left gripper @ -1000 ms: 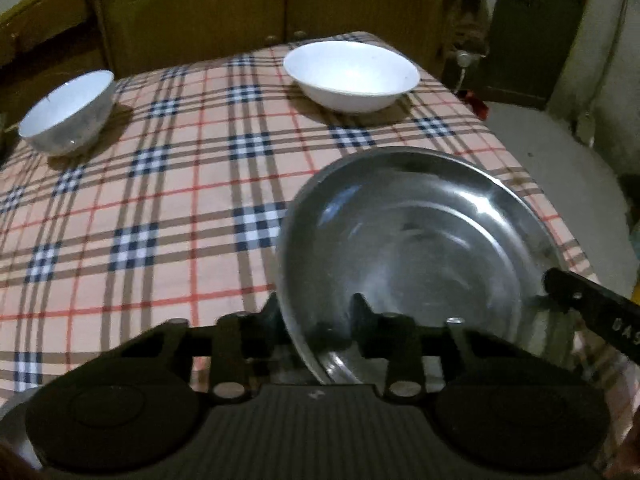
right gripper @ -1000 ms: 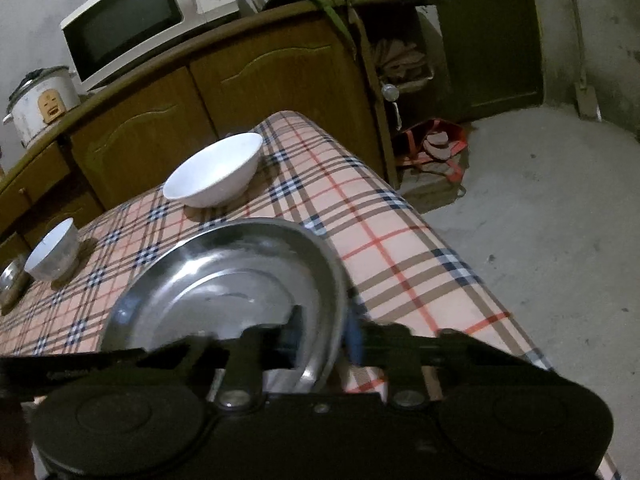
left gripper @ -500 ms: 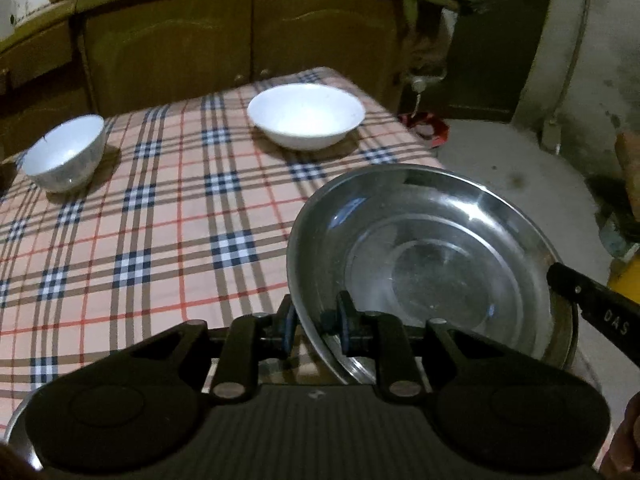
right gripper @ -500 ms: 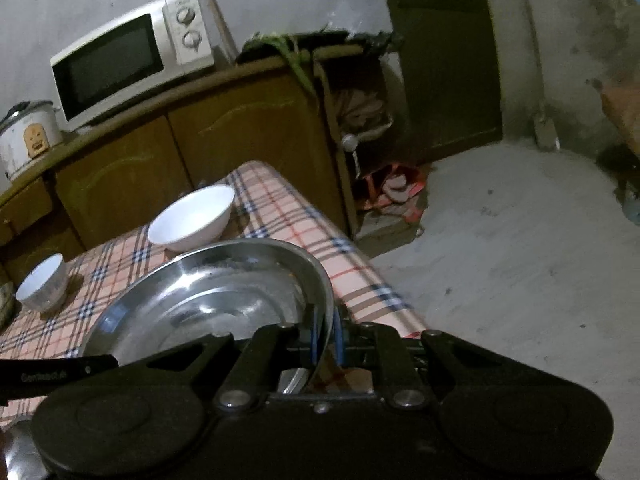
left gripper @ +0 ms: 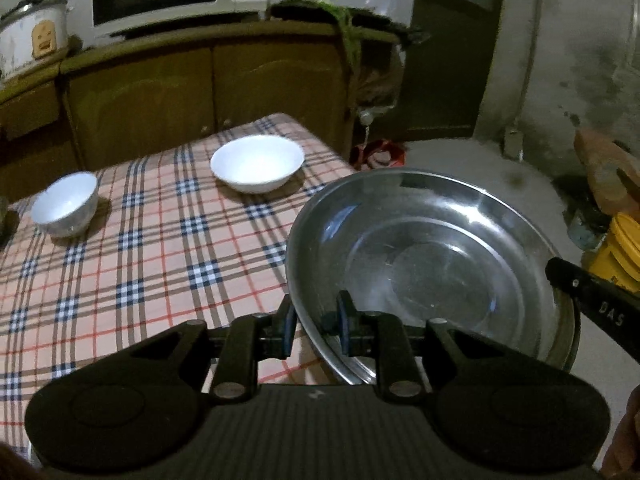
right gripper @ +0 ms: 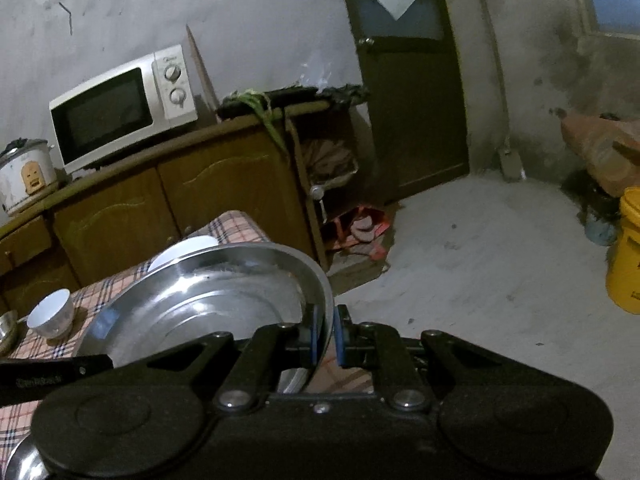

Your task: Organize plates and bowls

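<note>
A dim room — grey stained walls (right gripper: 200,8) and a bare concrete floor (right gripper: 480,260). At ten o'clock in the right wrist view, a wooden cabinet (right gripper: 208,196) carries a microwave (right gripper: 120,108); at twelve o'clock stands a dark door (right gripper: 404,92) — yellow bucket (right gripper: 624,252) at three.

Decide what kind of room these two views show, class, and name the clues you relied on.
Most likely a plain home kitchen: a microwave and a rice cooker stand on wooden cabinets, beside a table with a checked cloth holding white bowls.
</note>
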